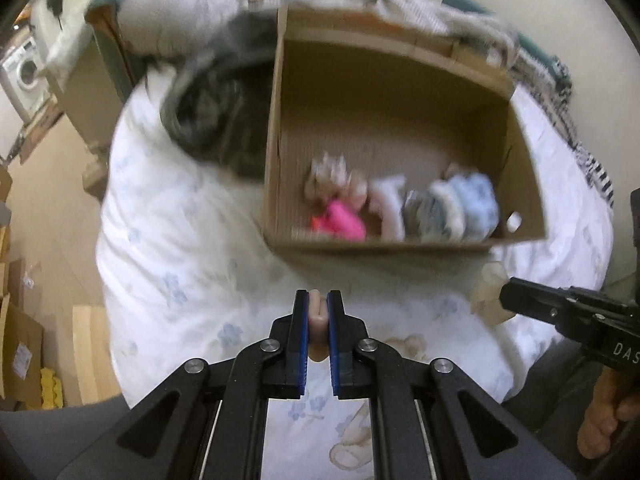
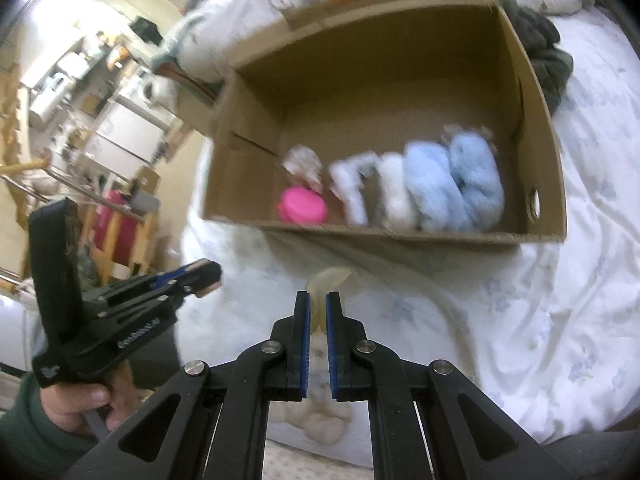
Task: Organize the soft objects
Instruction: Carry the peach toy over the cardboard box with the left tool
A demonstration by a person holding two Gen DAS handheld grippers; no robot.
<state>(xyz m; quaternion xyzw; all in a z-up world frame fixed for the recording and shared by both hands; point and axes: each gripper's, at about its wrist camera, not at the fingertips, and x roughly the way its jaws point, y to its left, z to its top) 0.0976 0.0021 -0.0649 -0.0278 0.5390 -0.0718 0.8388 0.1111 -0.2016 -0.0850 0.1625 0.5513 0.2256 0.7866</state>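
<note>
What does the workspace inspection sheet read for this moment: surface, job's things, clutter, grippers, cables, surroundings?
Surface: white floral bedding.
Job's things: cardboard box on it; pink item, white roll and blue fluffy rolls along its near wall.
Clutter: dark clothes beside the box.
Grippers: left gripper shut on a beige soft piece; right gripper shut on a pale soft piece.
Cables: nothing seen.
Surroundings: washing machine, blurred.

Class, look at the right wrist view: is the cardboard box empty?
No. The cardboard box holds a pink item and pale blue fluffy rolls along its near wall.
</note>
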